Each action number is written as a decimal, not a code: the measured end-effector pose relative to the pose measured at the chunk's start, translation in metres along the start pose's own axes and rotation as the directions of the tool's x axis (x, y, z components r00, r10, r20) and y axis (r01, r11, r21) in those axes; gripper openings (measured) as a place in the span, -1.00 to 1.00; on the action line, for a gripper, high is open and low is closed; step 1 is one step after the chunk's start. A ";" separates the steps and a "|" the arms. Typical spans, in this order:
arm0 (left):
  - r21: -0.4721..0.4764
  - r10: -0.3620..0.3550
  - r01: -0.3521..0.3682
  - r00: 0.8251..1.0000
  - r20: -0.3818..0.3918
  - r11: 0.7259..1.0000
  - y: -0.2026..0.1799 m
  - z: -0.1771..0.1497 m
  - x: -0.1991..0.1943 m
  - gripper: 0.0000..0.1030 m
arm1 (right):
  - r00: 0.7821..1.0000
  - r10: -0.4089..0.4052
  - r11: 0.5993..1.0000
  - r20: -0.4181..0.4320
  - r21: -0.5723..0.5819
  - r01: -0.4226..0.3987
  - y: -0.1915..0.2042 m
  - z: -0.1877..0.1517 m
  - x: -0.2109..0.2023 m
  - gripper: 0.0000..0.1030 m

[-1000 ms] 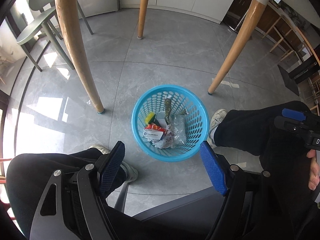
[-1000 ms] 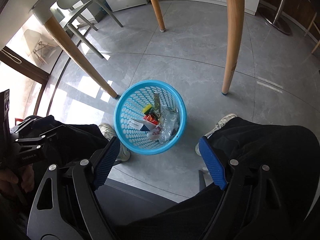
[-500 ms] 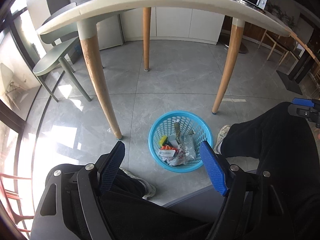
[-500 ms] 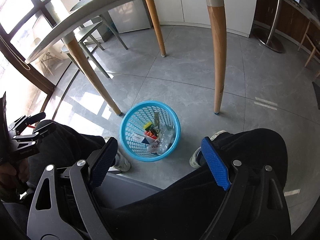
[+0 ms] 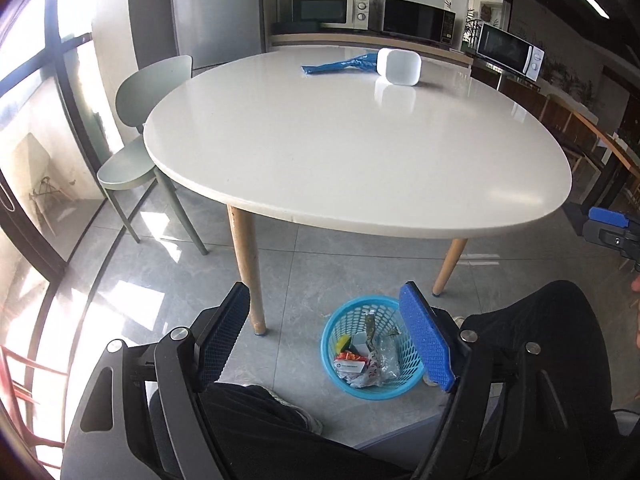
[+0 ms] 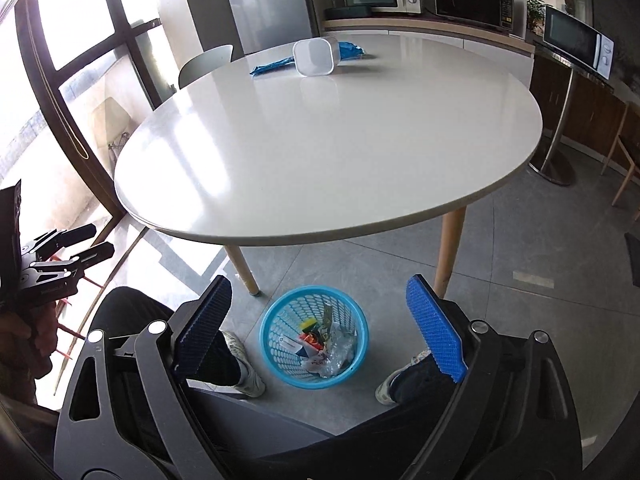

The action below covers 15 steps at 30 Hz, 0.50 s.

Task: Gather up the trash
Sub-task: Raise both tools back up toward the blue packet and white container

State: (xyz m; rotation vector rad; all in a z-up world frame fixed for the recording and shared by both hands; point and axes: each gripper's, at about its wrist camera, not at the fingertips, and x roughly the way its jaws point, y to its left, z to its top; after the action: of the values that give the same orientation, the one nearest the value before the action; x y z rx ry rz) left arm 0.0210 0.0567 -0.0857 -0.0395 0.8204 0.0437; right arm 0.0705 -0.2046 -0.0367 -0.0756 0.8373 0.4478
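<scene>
A blue mesh basket (image 5: 340, 326) (image 6: 276, 320) stands on the grey floor under the table's near edge, holding wrappers, a small box and clear plastic. On the far side of the white table (image 5: 352, 140) (image 6: 320, 140) lie a blue wrapper (image 5: 340, 66) (image 6: 272, 66) and a white container (image 5: 399, 66) (image 6: 314, 58) on its side. My left gripper (image 5: 326, 332) is open and empty, high above the basket. My right gripper (image 6: 320, 328) holds nothing and its jaws are opening wider. Each gripper shows at the edge of the other's view.
A person's dark-trousered legs and white shoes (image 6: 244, 368) flank the basket. A pale green chair (image 5: 140, 120) stands at the table's left. Wooden table legs (image 5: 246, 260) rise near the basket. Microwaves (image 5: 330, 8) sit on the back counter. A window wall runs along the left.
Both grippers have risen and tilted up from under the table, so the tabletop with the wrapper and container has come into view. The basket looks smaller and lower. The right jaws have widened slightly.
</scene>
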 end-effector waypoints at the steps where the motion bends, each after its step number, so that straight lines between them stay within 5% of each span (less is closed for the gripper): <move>1: 0.002 0.004 -0.004 1.000 0.011 1.000 0.000 0.005 -0.002 0.48 | 1.000 0.000 1.000 0.010 -0.003 0.000 0.001 0.006 -0.001 0.66; 15: 0.017 0.004 -0.006 0.994 0.112 1.000 0.003 0.080 0.006 0.48 | 0.995 -0.018 0.998 0.100 -0.057 0.023 0.013 0.082 0.005 0.73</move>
State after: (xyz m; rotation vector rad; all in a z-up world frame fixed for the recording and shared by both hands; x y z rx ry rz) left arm 0.0841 0.0636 -0.0357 -0.0185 0.7086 0.0435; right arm 0.1254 -0.1713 0.0162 -0.1143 0.7254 0.4530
